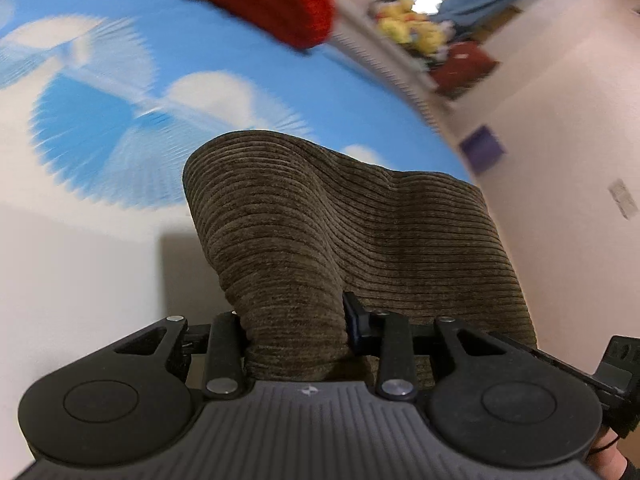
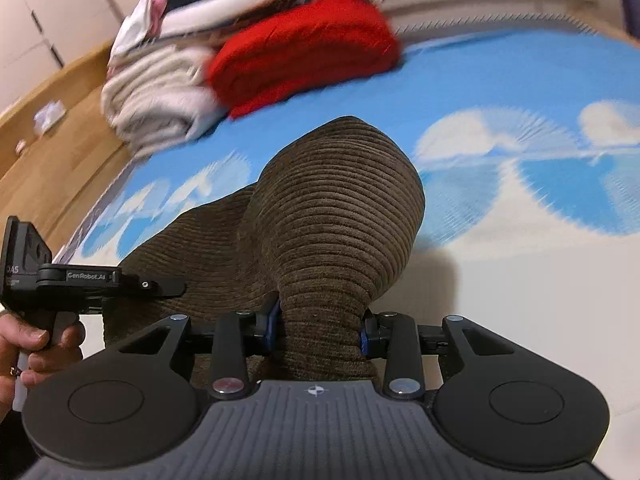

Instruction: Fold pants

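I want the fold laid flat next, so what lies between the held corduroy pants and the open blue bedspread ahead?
Nothing visible. Both the left gripper and right gripper are shut on the pants; the bedspread ahead is bare. The red garment and folded pile lie farther back.

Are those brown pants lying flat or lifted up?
Lifted: the brown corduroy pants bunch between the right gripper and left gripper, both clamped shut.

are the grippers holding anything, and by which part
Both hold the pants: left gripper and right gripper each pinch a bunched fold of the corduroy. Which part cannot be told.
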{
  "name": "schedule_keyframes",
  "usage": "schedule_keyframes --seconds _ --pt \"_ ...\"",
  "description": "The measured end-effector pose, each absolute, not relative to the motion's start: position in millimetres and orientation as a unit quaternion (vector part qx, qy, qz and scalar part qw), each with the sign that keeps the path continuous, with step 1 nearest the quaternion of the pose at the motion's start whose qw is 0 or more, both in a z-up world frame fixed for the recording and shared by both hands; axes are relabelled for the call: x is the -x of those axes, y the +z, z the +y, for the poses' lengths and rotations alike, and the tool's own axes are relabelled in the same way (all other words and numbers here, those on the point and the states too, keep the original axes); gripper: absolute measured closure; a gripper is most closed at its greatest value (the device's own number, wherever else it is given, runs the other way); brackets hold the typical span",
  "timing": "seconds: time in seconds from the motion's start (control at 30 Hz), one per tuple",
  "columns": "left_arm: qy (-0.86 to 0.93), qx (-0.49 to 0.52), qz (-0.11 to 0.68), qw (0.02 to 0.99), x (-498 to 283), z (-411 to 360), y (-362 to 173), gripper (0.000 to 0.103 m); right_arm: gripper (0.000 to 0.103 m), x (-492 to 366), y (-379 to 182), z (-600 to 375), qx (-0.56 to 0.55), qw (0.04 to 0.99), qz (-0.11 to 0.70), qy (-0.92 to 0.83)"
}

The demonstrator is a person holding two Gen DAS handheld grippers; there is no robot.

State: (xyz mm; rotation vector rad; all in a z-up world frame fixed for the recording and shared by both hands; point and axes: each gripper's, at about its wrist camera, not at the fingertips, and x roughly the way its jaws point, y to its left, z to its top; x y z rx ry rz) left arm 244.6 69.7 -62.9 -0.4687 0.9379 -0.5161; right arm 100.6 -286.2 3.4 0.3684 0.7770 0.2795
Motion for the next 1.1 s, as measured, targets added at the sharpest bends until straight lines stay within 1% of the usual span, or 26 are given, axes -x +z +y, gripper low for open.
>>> schedule_keyframes --seconds 0.03,0.1,0.17,0.23,0.27,0.33,0.4,0.5,0.53,0.57,0.6,0.67,0.7,0.73,0.8,0.9,1.1 --pt "-0.251 0.218 0.436 0.836 -246.0 61.3 -62.3 0.065 0.066 -97.5 3.1 -297.3 -0.179 0.905 0.364 0.129" --pt "-0.248 0.204 0.442 0.838 -250.4 47.9 -66.9 0.053 0.065 -91.6 1.4 -318.3 -0.176 0.917 0.341 0.113" --pt "-0.206 0.167 0.461 0.847 -252.2 39.9 -75.6 0.053 0.052 -95.6 -11.9 -326.3 -0.153 0.919 0.356 0.076" --pt "-0.164 0.120 0.464 0.862 -248.6 36.2 -76.9 0.054 0.052 -104.9 -27.9 -329.6 -0.123 0.911 0.394 0.014" --pt "-0.155 0.103 0.447 0.875 -243.5 36.1 -71.7 0.054 0.052 -107.9 -34.2 -332.1 -0.110 0.908 0.404 -0.019" --pt "-0.167 0.088 0.414 0.891 -231.7 36.9 -57.2 0.054 0.052 -106.0 -36.2 -340.3 -0.108 0.911 0.395 -0.052" --pt "-0.198 0.085 0.388 0.896 -220.7 39.1 -47.0 0.054 0.052 -100.3 -31.3 -342.8 -0.121 0.919 0.374 -0.033" --pt "-0.263 0.053 0.382 0.884 -212.6 27.0 -45.2 0.054 0.052 -94.9 -28.3 -326.7 -0.086 0.925 0.370 0.023" --pt "-0.279 0.028 0.388 0.878 -207.9 20.0 -49.9 0.056 0.053 -92.0 -29.4 -322.9 -0.077 0.924 0.372 0.045" --pt "-0.292 0.005 0.404 0.867 -201.8 15.1 -56.6 0.066 0.053 -92.0 -30.3 -317.7 -0.068 0.922 0.375 0.068" --pt "-0.301 -0.034 0.442 0.844 -199.1 5.9 -71.6 0.082 0.053 -92.7 -34.4 -310.9 -0.057 0.916 0.385 0.093" --pt "-0.277 -0.127 0.495 0.814 -188.2 -9.2 -103.3 0.083 0.053 -98.4 -49.3 -296.8 -0.028 0.892 0.437 0.111" --pt "-0.277 -0.160 0.491 0.810 -181.3 -15.1 -109.2 0.083 0.053 -102.0 -64.5 -291.7 -0.001 0.873 0.475 0.105" --pt "-0.278 -0.171 0.480 0.814 -177.8 -18.9 -106.4 0.083 0.053 -101.7 -70.8 -287.0 0.019 0.869 0.483 0.108" --pt "-0.276 -0.148 0.479 0.820 -179.3 -16.8 -96.3 0.083 0.053 -103.7 -67.1 -282.7 0.031 0.872 0.477 0.111" --pt "-0.271 -0.100 0.467 0.836 -182.5 -2.7 -79.2 0.083 0.054 -108.8 -60.7 -293.6 -0.007 0.878 0.470 0.092" --pt "-0.233 0.005 0.427 0.874 -202.0 16.0 -54.6 0.081 0.053 -106.0 -46.5 -316.0 -0.042 0.906 0.418 0.039"
